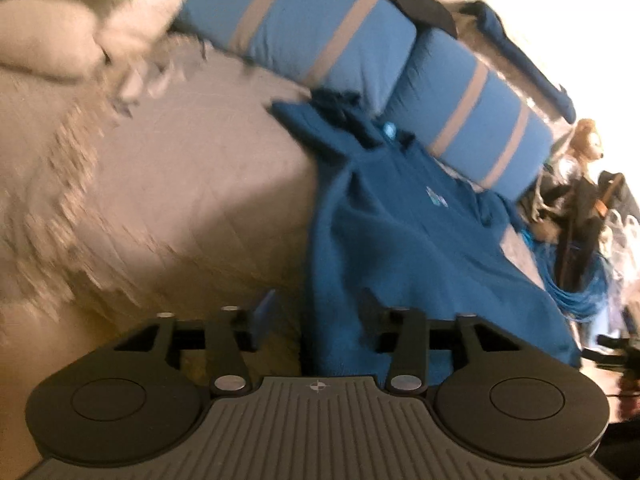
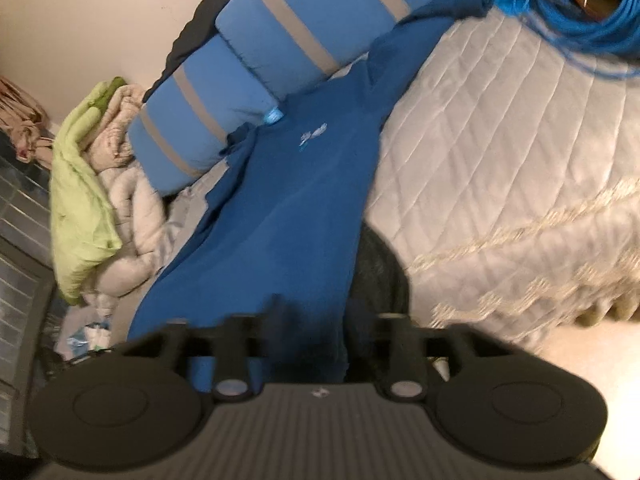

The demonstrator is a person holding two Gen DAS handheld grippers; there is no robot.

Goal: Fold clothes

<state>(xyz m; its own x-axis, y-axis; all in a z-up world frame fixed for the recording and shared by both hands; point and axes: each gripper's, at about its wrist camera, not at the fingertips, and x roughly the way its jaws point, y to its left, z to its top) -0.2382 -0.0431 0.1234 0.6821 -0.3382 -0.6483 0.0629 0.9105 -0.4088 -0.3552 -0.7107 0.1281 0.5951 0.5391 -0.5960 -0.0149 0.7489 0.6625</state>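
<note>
A dark blue shirt (image 1: 400, 236) with a small pale chest logo lies spread on a grey quilted bed (image 1: 192, 184), its collar toward the pillows. It also shows in the right wrist view (image 2: 288, 208). My left gripper (image 1: 316, 316) stands open at the shirt's hem edge, its left finger over the quilt and its right finger over blue cloth. My right gripper (image 2: 316, 320) stands open at the hem too, with blue cloth between the fingers; whether it touches the cloth I cannot tell.
Two blue pillows with grey stripes (image 1: 320, 28) lie along the head of the bed. A green and beige bundle of bedding (image 2: 92, 192) sits at one side. Coiled blue cable (image 2: 580, 12) and clutter lie beyond the other side. The bed (image 2: 500, 152) has a fringed edge.
</note>
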